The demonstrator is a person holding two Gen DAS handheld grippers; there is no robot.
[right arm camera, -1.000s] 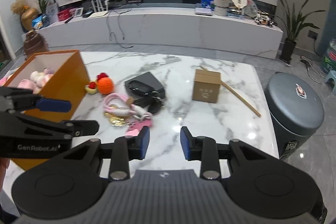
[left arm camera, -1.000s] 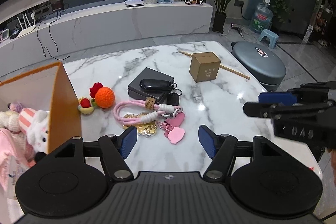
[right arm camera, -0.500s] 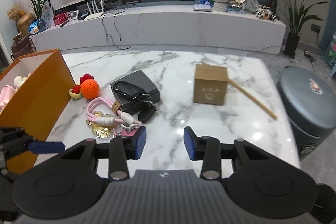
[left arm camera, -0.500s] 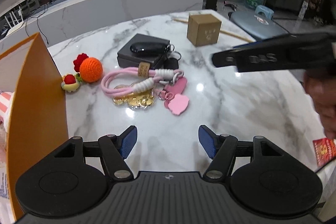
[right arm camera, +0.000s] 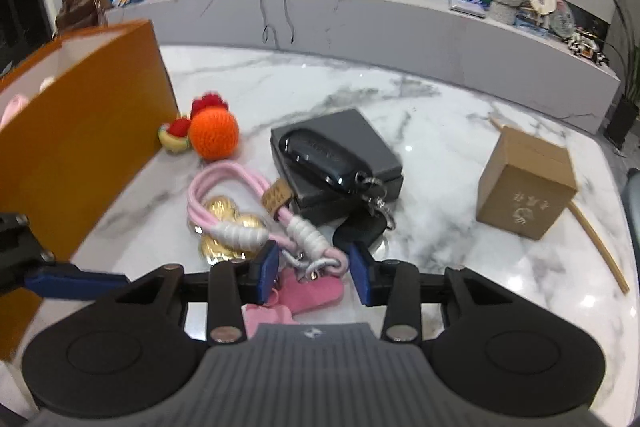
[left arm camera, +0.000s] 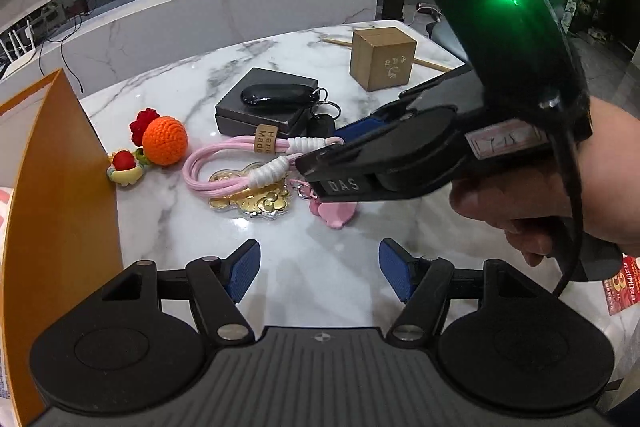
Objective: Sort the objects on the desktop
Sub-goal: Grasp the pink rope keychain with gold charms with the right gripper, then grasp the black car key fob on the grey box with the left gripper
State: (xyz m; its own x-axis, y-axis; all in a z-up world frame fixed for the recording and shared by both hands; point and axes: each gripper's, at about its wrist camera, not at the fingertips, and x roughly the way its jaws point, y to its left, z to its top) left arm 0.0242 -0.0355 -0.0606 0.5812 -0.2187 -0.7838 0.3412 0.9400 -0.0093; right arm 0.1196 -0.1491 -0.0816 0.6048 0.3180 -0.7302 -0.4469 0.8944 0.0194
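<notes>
A pink rope keychain (left arm camera: 224, 163) with gold charms (left arm camera: 256, 203) and a pink charm (left arm camera: 336, 215) lies mid-table. My right gripper (right arm camera: 314, 267) hangs low over its knotted end. Its jaws are closing, and the white knots and metal ring lie between the blue pads, which are clear of them. In the left wrist view that same right gripper (left arm camera: 328, 151) reaches in from the right, held by a hand. My left gripper (left arm camera: 320, 267) stands open over bare marble just in front of the pile, holding nothing.
An orange box (left arm camera: 60, 187) with plush toys stands at the left. Crochet fruit (left arm camera: 165, 142) lies beside it. A car key fob (left arm camera: 276, 94) rests on a dark grey case (left arm camera: 240, 115). Further right stand a cardboard cube (left arm camera: 382, 59) and a wooden stick (right arm camera: 596, 243).
My right gripper has come down and leftward over the pink keychain, and now fills the right of the left wrist view. The left gripper has sunk a little toward the table.
</notes>
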